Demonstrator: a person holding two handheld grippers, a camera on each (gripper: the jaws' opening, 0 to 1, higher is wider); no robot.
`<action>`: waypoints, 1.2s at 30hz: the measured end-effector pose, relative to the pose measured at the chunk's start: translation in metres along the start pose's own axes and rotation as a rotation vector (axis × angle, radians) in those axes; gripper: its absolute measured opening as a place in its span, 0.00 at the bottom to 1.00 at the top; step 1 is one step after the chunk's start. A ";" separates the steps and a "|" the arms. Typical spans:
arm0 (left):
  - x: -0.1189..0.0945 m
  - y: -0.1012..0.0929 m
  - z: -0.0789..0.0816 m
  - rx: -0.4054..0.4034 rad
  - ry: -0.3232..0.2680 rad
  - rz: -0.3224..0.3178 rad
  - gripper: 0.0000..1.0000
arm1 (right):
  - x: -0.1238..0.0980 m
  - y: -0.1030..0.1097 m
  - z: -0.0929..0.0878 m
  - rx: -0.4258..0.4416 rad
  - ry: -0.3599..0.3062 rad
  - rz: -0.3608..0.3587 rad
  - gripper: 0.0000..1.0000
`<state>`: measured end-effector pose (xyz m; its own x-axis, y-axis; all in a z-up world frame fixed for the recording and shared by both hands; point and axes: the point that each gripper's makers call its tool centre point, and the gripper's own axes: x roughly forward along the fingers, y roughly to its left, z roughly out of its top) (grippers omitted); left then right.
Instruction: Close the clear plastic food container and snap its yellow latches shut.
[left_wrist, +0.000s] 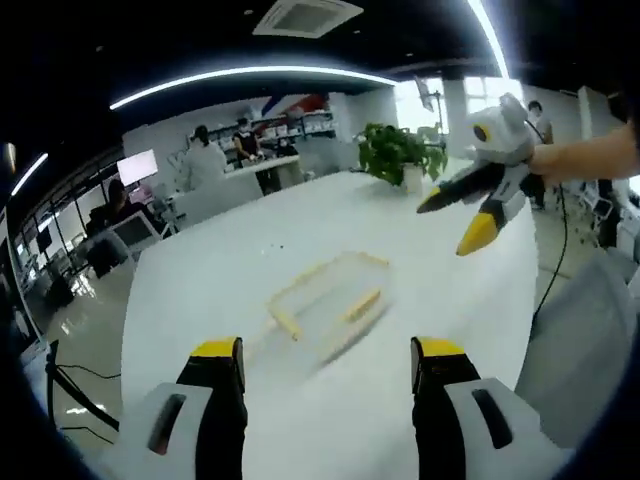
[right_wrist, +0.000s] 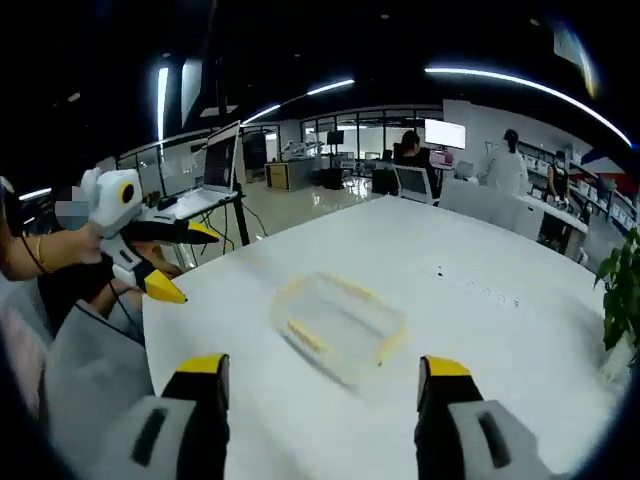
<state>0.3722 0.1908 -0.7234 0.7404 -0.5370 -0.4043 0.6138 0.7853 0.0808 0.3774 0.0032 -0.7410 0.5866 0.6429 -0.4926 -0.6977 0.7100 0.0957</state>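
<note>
Both tools, left (left_wrist: 328, 362) and right (right_wrist: 325, 380), gape empty | clear plastic yellow-latched food container (left_wrist: 330, 305) ahead on white bench (left_wrist: 200, 290), untouched | I judge closing, latching all remain

The left gripper view looks down along its own tongs (left_wrist: 328, 360) across the white counter (left_wrist: 230, 270), from above and some way back, toward the container (left_wrist: 330, 300) near centre. The right gripper view faces the same container (right_wrist: 340, 325) from another side of the counter (right_wrist: 480, 300). Both share the container and counter. Each sees the other tongs: right at 2 o'clock (left_wrist: 455, 225), left at 9 o'clock (right_wrist: 195, 265).
</note>
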 end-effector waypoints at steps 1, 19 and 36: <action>-0.004 0.000 -0.001 -0.012 -0.004 0.005 0.65 | -0.004 0.003 -0.004 0.011 -0.004 -0.006 0.76; -0.037 -0.009 -0.034 -0.197 -0.059 0.020 0.74 | -0.029 0.029 -0.028 0.150 -0.080 -0.035 0.75; -0.054 0.018 -0.015 -0.215 -0.153 0.101 0.75 | -0.041 0.035 -0.023 0.188 -0.116 -0.065 0.73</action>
<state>0.3391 0.2388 -0.7136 0.8378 -0.4797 -0.2608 0.4742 0.8760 -0.0882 0.3195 -0.0049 -0.7376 0.6789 0.6147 -0.4015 -0.5739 0.7854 0.2320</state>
